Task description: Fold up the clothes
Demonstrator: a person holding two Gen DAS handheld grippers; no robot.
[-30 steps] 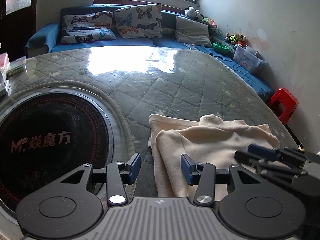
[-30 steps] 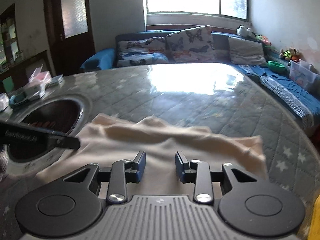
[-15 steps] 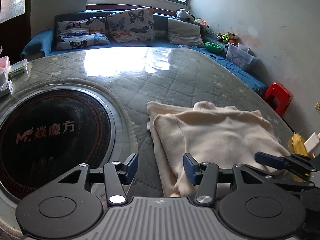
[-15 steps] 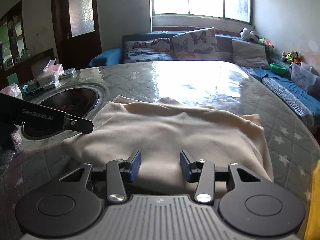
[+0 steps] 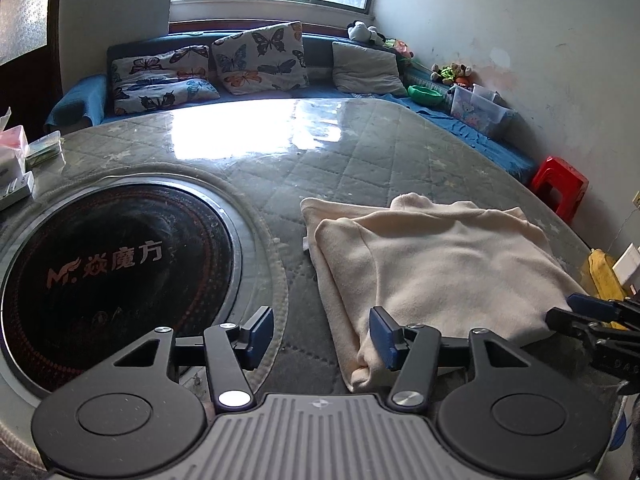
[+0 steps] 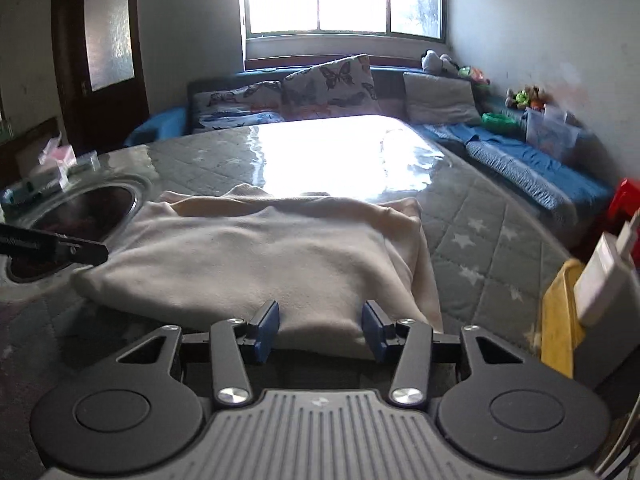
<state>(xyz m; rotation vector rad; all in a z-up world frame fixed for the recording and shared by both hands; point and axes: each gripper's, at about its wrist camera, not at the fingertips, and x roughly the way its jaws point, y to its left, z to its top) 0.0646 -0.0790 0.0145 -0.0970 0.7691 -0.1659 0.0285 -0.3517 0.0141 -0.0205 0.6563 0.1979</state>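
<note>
A cream sweater [image 5: 432, 264] lies folded on the quilted grey table cover [image 5: 320, 176]; it also shows in the right wrist view [image 6: 256, 256]. My left gripper [image 5: 322, 334] is open and empty, at the garment's near left corner. My right gripper [image 6: 320, 330] is open and empty, just short of the garment's near edge. The right gripper's blue-tipped fingers [image 5: 592, 308] show at the right edge of the left wrist view. The left gripper's finger [image 6: 52, 246] shows at the left of the right wrist view.
A round black hotplate [image 5: 104, 256] is set in the table to the left of the garment. Small boxes [image 5: 16, 164] sit at the far left. A sofa with butterfly cushions [image 5: 256, 60] lies behind. A red stool [image 5: 560, 184] and a yellow object [image 6: 560, 312] stand at the right.
Both grippers have pulled back toward the near edge and opened wider. The sweater now lies flat and free of both grippers.
</note>
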